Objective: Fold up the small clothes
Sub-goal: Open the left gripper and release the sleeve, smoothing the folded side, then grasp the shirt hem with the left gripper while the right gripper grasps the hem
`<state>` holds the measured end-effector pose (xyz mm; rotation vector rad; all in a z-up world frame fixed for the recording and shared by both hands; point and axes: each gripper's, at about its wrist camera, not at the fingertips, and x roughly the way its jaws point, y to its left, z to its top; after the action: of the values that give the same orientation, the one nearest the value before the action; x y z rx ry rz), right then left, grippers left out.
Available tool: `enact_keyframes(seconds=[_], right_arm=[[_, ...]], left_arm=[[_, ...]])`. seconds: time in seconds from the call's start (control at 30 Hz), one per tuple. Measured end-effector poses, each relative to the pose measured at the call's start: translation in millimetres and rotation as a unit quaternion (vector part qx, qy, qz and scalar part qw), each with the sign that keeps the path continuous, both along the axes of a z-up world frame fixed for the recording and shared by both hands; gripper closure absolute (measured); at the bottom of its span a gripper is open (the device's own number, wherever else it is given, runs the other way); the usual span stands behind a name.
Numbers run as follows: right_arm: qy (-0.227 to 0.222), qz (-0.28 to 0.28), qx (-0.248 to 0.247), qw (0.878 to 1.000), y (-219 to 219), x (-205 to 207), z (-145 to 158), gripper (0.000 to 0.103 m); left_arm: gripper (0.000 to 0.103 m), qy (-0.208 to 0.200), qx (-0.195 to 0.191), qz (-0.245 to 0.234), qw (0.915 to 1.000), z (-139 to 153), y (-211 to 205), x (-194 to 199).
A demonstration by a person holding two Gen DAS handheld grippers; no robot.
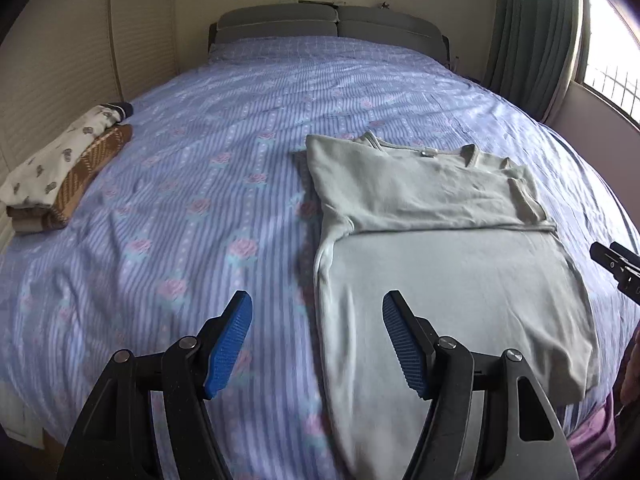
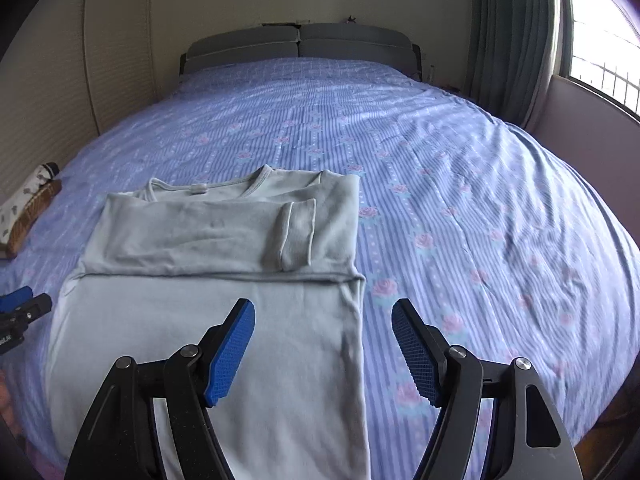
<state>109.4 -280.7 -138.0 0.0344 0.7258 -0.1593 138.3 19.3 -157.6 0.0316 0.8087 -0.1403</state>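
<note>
A pale grey-green long-sleeved top (image 1: 432, 264) lies flat on the blue striped bed, collar toward the headboard, both sleeves folded across the chest. It also shows in the right wrist view (image 2: 208, 280). My left gripper (image 1: 318, 344) is open and empty, hovering over the top's left side edge near the hem. My right gripper (image 2: 324, 350) is open and empty over the top's right side edge near the hem. The right gripper's tip shows at the left view's right edge (image 1: 616, 268); the left gripper's tip shows at the right view's left edge (image 2: 24, 312).
A stack of folded clothes (image 1: 60, 172), white patterned on brown striped, sits at the bed's left edge, also seen in the right wrist view (image 2: 28, 204). A grey headboard (image 1: 332, 26) is at the far end. Curtains and a window (image 1: 600, 40) are on the right.
</note>
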Motion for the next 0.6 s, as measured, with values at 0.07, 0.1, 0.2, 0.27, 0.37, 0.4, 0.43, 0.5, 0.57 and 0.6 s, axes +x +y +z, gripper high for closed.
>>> enact_keyframes(seconds=[0.07, 0.1, 0.2, 0.27, 0.37, 0.4, 0.43, 0.5, 0.57, 0.6], right_arm=[[-0.007, -0.003, 0.014, 1.000, -1.6, -27.7, 2.7, 0.032], [-0.010, -0.004, 0.025, 1.000, -3.4, -39.9, 4.0, 0.032], [-0.017, -0.007, 0.049, 0.999, -5.6, -73.7, 5.9, 0.032], [-0.022, -0.011, 0.053, 0.998, -6.1, -88.4, 4.1, 0.032], [-0.016, -0.018, 0.066, 0.998, -11.7, -103.3, -2.7, 0.032], [-0.012, -0.021, 0.067, 0.997, -13.8, -106.8, -5.6, 0.032], [-0.008, -0.022, 0.065, 0.998, -16.2, -108.8, -8.6, 0.032], [-0.001, -0.029, 0.059, 0.998, -20.1, -111.1, -13.9, 0.032], [0.005, -0.032, 0.071, 0.997, -25.1, -111.7, -19.0, 0.038], [0.008, -0.029, 0.078, 0.997, -26.8, -110.8, -20.7, 0.040]], left_arm=[[0.036, -0.012, 0.006, 0.002, 0.9999, 2.1, 1.0, -28.3], [0.036, -0.013, 0.008, 0.001, 0.9999, 2.3, 1.3, -41.0], [0.036, -0.017, 0.009, -0.002, 0.9998, 2.7, -1.1, -68.9], [0.036, -0.024, 0.012, 0.001, 0.9996, 2.6, -4.4, -83.1], [0.036, -0.033, 0.004, 0.022, 0.9992, 0.6, -4.1, -99.2], [0.036, -0.032, 0.004, 0.027, 0.9991, -1.8, -3.9, -101.2], [0.036, -0.028, 0.004, 0.028, 0.9992, -5.8, -4.4, -103.7], [0.036, -0.018, 0.008, 0.027, 0.9994, -14.9, -6.3, -106.1], [0.036, -0.004, 0.006, 0.027, 0.9996, -23.2, -6.7, -105.1], [0.037, 0.000, 0.003, 0.027, 0.9996, -24.1, -6.2, -103.8]])
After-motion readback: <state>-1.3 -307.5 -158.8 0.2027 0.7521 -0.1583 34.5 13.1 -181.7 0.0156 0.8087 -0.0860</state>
